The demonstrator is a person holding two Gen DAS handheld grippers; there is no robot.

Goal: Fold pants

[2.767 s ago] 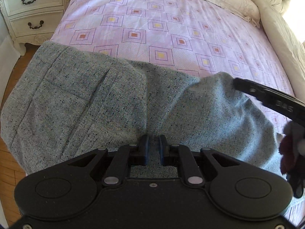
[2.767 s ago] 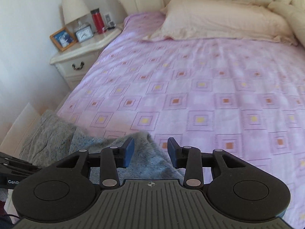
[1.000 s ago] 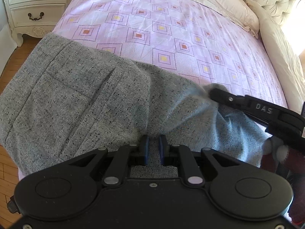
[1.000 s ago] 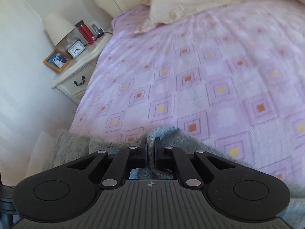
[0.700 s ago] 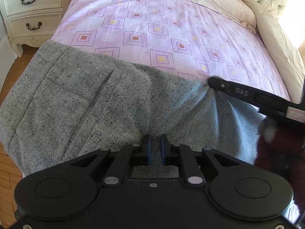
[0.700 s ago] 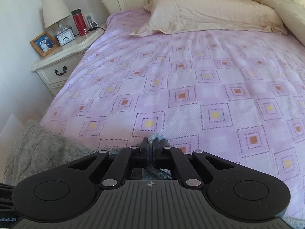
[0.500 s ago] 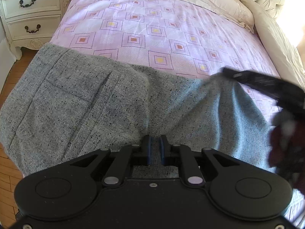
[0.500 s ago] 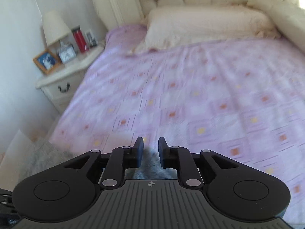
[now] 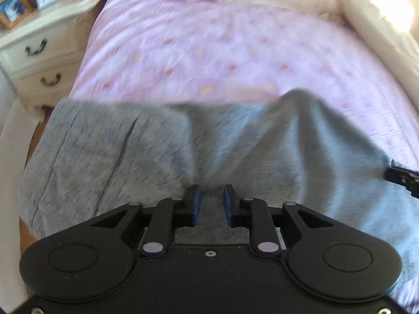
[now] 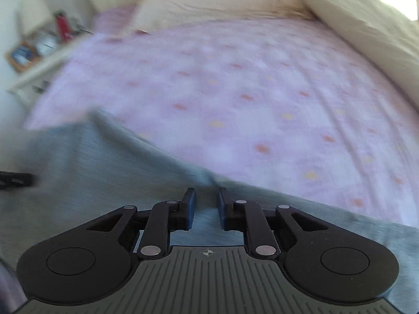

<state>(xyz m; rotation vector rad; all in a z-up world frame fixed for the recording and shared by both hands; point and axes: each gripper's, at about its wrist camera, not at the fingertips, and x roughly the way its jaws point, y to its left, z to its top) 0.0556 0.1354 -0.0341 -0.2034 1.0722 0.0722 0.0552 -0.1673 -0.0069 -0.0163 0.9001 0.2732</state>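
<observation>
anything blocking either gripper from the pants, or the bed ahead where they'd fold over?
Nothing visible. The pants lie directly at the left gripper and right gripper, both open. The pink sheet beyond looks bare up to the pillow.

Grey speckled pants (image 9: 110, 157), pink diamond-patterned bedspread (image 9: 235, 52), cream pillow (image 10: 222, 2)
</observation>
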